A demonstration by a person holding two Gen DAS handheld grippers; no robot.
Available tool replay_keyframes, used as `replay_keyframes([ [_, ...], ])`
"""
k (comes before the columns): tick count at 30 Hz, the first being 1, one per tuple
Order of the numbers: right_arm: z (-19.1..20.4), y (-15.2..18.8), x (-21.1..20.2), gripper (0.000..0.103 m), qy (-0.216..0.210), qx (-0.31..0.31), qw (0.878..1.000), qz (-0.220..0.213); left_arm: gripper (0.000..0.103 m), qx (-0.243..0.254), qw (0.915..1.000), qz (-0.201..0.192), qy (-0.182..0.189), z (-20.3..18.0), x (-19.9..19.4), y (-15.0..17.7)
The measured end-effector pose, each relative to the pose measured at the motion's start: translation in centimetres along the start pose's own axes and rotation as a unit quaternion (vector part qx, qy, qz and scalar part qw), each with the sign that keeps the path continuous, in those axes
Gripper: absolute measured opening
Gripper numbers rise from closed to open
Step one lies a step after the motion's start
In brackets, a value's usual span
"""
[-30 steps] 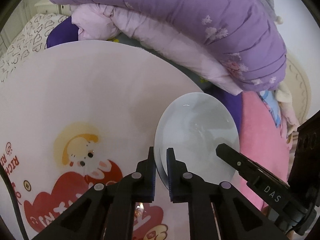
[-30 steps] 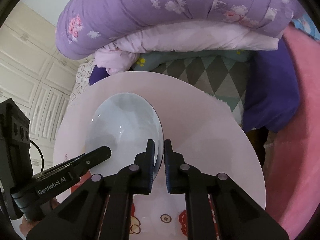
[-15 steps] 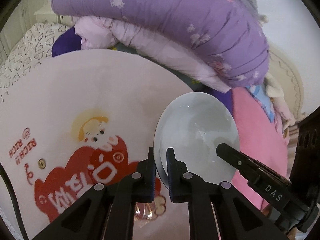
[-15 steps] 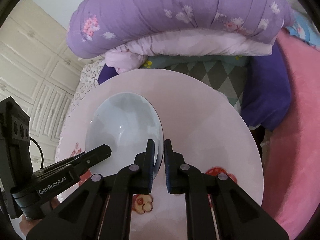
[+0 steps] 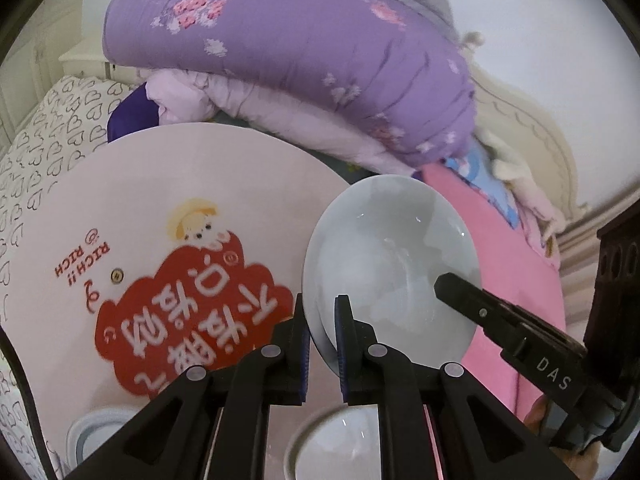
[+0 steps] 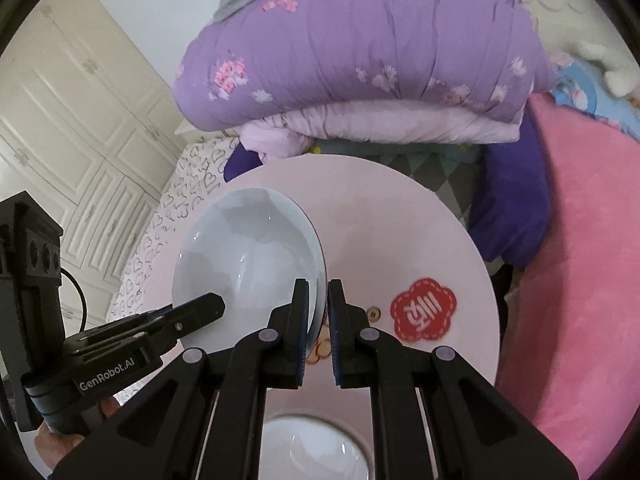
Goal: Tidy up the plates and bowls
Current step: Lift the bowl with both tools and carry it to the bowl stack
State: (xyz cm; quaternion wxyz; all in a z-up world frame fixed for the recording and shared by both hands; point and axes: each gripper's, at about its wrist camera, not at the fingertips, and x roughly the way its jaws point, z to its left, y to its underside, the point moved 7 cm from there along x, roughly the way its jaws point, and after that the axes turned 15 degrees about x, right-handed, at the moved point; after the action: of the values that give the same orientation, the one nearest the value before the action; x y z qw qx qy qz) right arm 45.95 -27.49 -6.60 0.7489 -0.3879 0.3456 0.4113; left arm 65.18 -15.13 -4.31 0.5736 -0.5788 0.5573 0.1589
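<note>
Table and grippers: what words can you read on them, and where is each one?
"RICH!!" and "@ RICH": red, upside down on the table.
"DAS": on the right hand-held gripper.
"GenRobot.AI": on the left hand-held gripper.
Red cloud stickers on the table: Chinese characters, upside down, too blurred to read.

Two tools show: the left tool and the right tool, each clamped on the rim of one pale blue plate, at opposite edges. One round pink table lies under the plate. Below the plate on that table, near the bottom edge of the left view, stands one white bowl; to the bowl's left, one pale blue dish peeks in, only partly seen. Behind the table, two folded quilts are stacked: one purple floral quilt on top of one light pink quilt. To the right of the table lies one bright pink blanket.
</note>
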Motion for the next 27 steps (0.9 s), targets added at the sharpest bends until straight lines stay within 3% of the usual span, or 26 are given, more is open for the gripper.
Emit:
replay_keyframes([
  [12, -0.8, 5.4, -4.3, 0.009, 0.005, -0.015, 1.000, 0.003, 0.009, 0.053, 0.9983, 0.021, 0.013, -4.2, -5.8, 4.8],
  [27, -3.3, 11.0, -3.0, 0.009, 0.026, -0.027, 0.998, 0.050, 0.010, 0.088, 0.9931, 0.078, 0.007, -6.4, -4.1, 9.7],
])
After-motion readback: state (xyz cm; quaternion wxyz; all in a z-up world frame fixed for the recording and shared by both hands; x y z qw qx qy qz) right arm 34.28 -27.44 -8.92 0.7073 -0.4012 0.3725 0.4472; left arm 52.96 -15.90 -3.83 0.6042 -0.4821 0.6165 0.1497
